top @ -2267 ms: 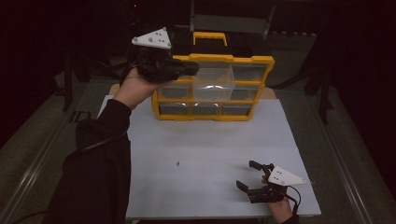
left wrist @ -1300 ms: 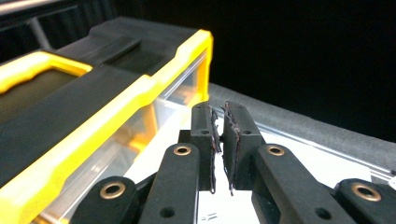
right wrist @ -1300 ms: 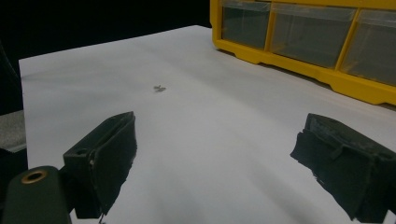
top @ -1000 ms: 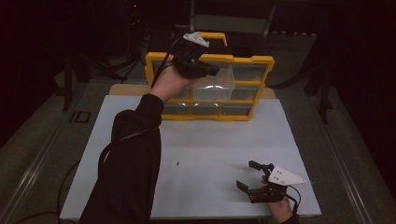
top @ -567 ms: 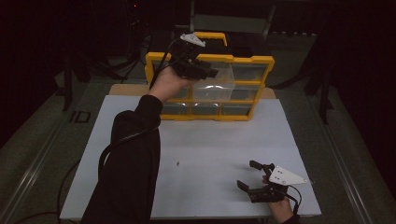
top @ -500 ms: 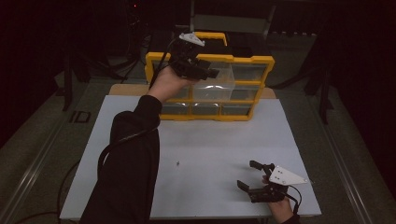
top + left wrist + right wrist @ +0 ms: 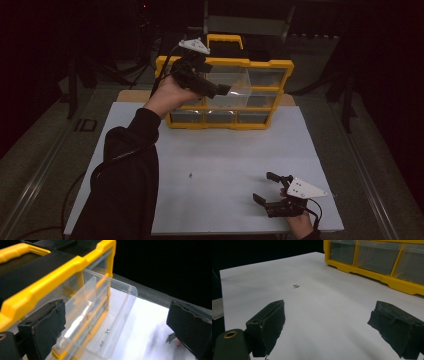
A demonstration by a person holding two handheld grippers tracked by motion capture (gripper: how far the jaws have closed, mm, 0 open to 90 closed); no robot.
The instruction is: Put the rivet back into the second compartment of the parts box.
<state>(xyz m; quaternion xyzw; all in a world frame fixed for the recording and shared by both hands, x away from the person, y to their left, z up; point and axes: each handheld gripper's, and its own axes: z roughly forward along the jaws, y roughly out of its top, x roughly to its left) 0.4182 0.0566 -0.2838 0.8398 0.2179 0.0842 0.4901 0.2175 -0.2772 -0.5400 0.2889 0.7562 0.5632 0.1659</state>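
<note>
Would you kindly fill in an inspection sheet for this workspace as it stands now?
Surface: white table top, mostly bare.
Job's things: yellow drawer organizer at the far edge; its clear drawer is pulled out, with small screws lying inside.
Clutter: one small screw lying loose on the white surface.
Grippers: left gripper raised at the organizer, its jaws having just been opening, nothing between them; right gripper low over the near right of the table, open and holding nothing.
Cables: black cable trailing off the table's left side.
Surroundings: dark; nothing seen clearly.
</note>
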